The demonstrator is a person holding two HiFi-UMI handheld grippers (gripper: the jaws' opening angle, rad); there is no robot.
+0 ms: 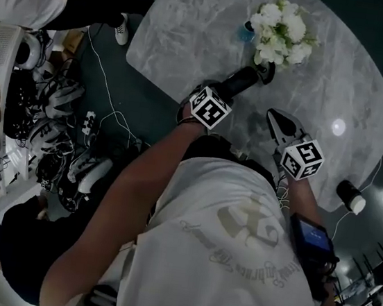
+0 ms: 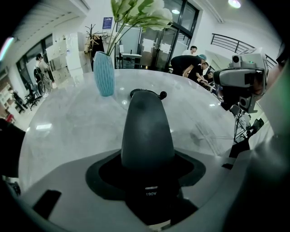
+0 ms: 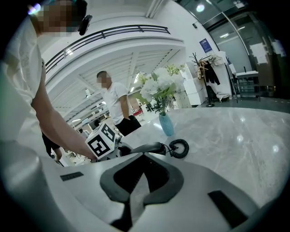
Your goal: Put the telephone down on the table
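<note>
Between the jaws of the left gripper [image 1: 231, 87] the telephone [image 2: 147, 131], a dark handset, is clamped at its near end. The jaws stand wide around its body, with the pads against its sides.

- Long axis: it runs straight out ahead of the fingers, away from the person. The far end is pointed toward the blue vase [image 2: 103, 74], which stands well apart beyond it.
- Height: in the right gripper view the handset is seen nearly level and low over the marble table [image 1: 349, 71]. Whether its far end touches the surface cannot be told.
- Cord: the coiled cord [image 3: 179, 148] is attached at the far end and lies on the table just ahead of it.
- Other hand: the right gripper [image 1: 274, 118] is held to the right of the left fingers, near but apart. Its jaws are together and nothing is held between them.

Judgement: the table lies directly below the fingers and the axis is about parallel to it. A short straight descent is called for before the jaws are parted. The left gripper alone is placed for this.
</note>
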